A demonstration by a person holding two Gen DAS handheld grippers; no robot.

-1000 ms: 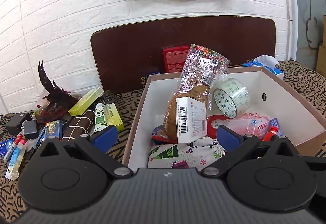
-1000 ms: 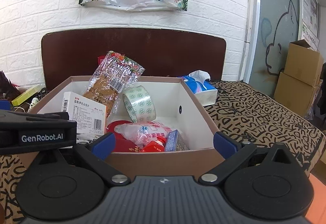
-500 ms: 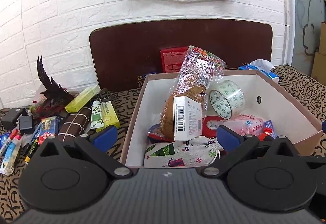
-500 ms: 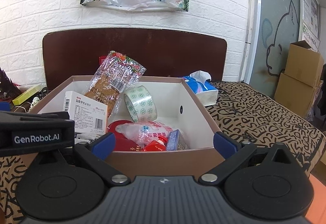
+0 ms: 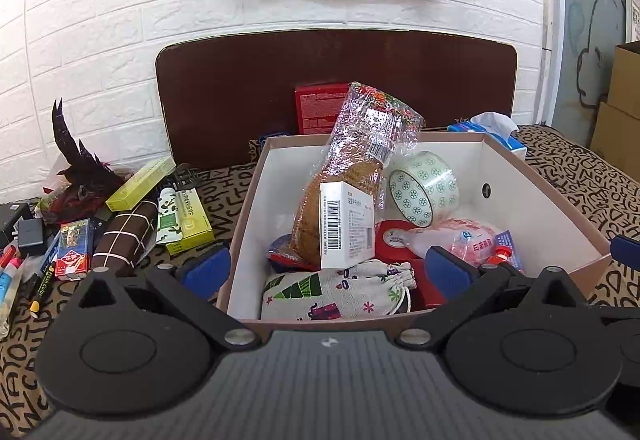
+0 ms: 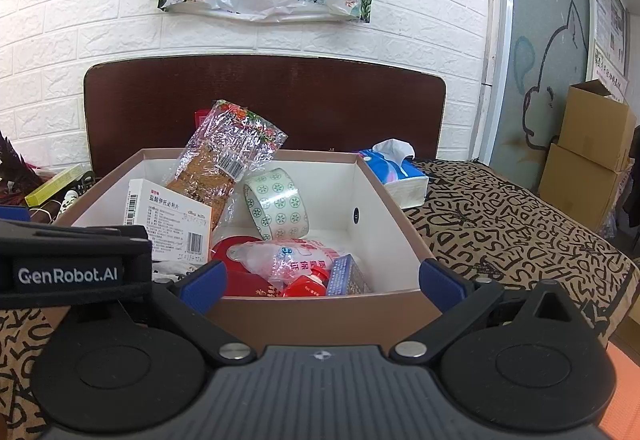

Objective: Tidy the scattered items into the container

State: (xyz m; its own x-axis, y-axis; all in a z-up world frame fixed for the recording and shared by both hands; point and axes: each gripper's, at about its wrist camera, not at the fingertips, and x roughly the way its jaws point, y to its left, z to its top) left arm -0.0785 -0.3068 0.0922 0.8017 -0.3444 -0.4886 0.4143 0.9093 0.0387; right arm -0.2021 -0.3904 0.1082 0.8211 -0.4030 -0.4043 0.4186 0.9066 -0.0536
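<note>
Backing away, the left tool [image 5: 326,272] now sees more of the box [image 5: 552,192] and the clutter left of it; both it and the right tool [image 6: 320,282] gape wide, empty. Inside the box a snack bag [image 5: 360,160] leans over a medicine carton [image 5: 346,228], tape roll [image 5: 424,188] and pouch [image 5: 340,294]. Pens [image 5: 12,272], a brown roll [image 5: 124,232] and green cartons [image 5: 188,220] lie outside on the bed.

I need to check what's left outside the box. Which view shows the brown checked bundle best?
The left wrist view: the brown checked bundle lies in full sight on the patterned cloth, left of the box. In the right wrist view the left gripper's body hides it.
</note>
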